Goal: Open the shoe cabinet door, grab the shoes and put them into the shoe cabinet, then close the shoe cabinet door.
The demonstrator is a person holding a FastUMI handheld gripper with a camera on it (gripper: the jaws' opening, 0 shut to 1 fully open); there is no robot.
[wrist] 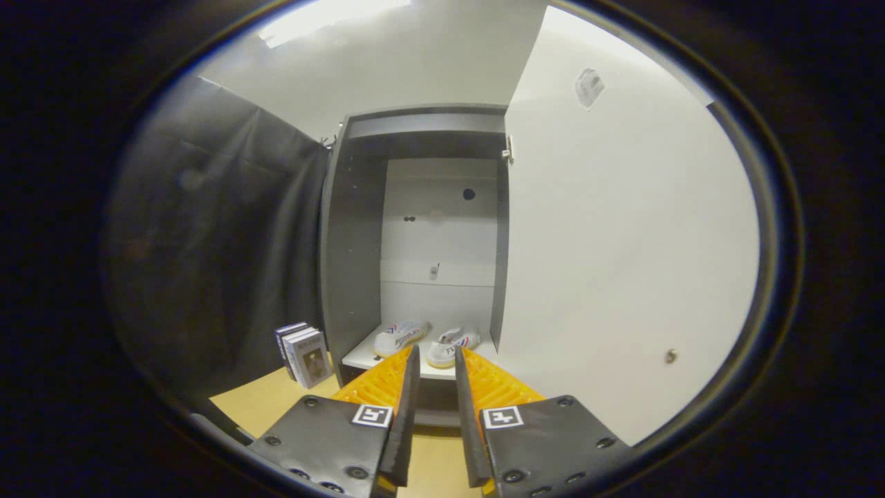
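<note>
The hand-held gripper [437, 360] has its two fingers a little way apart, with a narrow gap between them. Nothing sits in that gap, and the fingers touch nothing. Each finger [408, 401] has a small square marker near its base.

Just beyond the fingertips stands the shoe cabinet [359, 228]. Its door [622, 242] is swung wide open to the right, and it looks big and white. A small round knob [671, 356] sits low on the door. A hinge [508, 151] shows at the top where the door meets the cabinet.

Two shoes lie inside the cabinet on the bottom shelf [359, 356]. They are white with some red and blue on them. The left shoe [399, 336] lies just ahead of the left fingertip. The right shoe [451, 344] lies just ahead of the gap between the fingers. The two shoes are side by side, near each other.

The cabinet has dark side walls and a light back wall with a few small holes in it.

To the left of the cabinet, a few small boxes [304, 354] stand upright on the tan floor [276, 404], close to the black cloth wall [221, 242].
</note>
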